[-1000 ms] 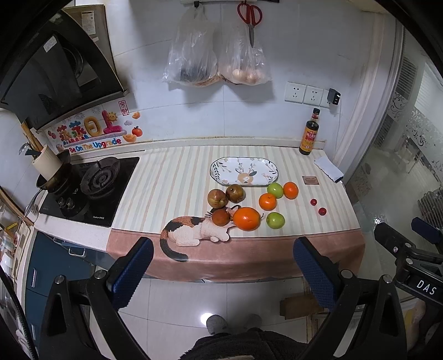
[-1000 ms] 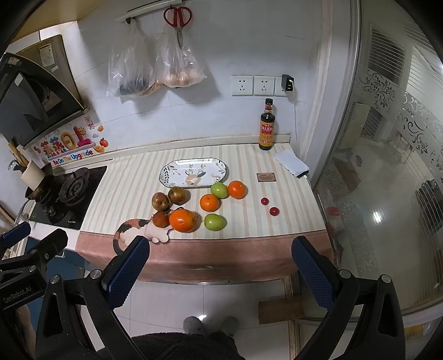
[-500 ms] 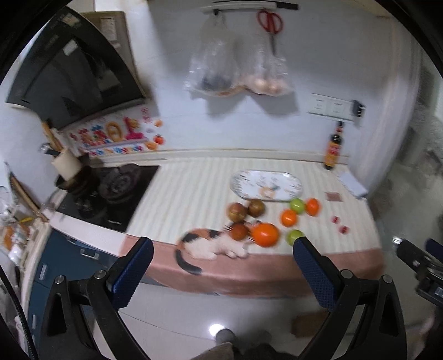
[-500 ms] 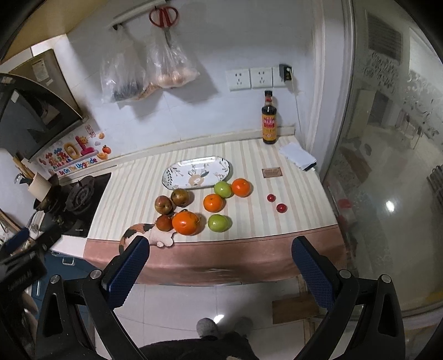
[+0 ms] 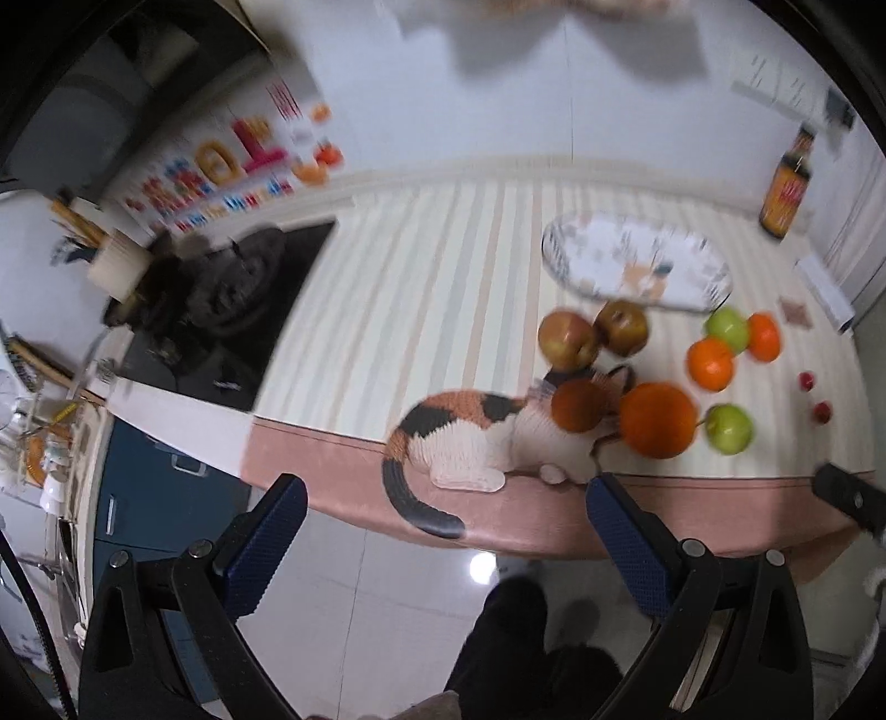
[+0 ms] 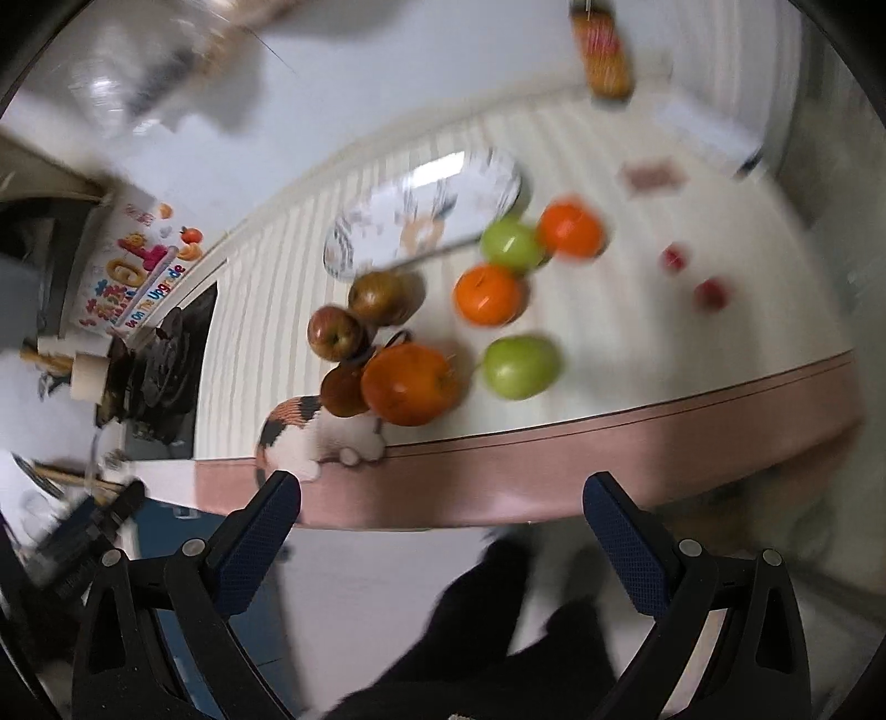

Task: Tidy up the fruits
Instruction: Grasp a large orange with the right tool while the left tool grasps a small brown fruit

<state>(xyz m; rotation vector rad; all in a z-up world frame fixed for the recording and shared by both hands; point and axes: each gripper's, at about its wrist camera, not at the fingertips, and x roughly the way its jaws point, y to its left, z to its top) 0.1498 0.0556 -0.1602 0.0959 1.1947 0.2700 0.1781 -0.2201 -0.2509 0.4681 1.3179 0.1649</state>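
Both my tools, left (image 5: 440,534) and right (image 6: 440,529), gape empty off the desk's (image 5: 421,310) front edge; fruit (image 6: 412,382) clusters near that edge

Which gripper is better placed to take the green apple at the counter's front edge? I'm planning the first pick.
Probably the right gripper: jaws open, and the green apple lies almost straight ahead. The left gripper faces the cat figure.

Motion blur is smearing the oval plate (image 6: 426,216) and the bottle (image 6: 603,50) at the counter's back edge. The large orange fruit (image 5: 659,412) is covering the toy cat's (image 5: 476,437) head. The hanging bags are running off the top edge.
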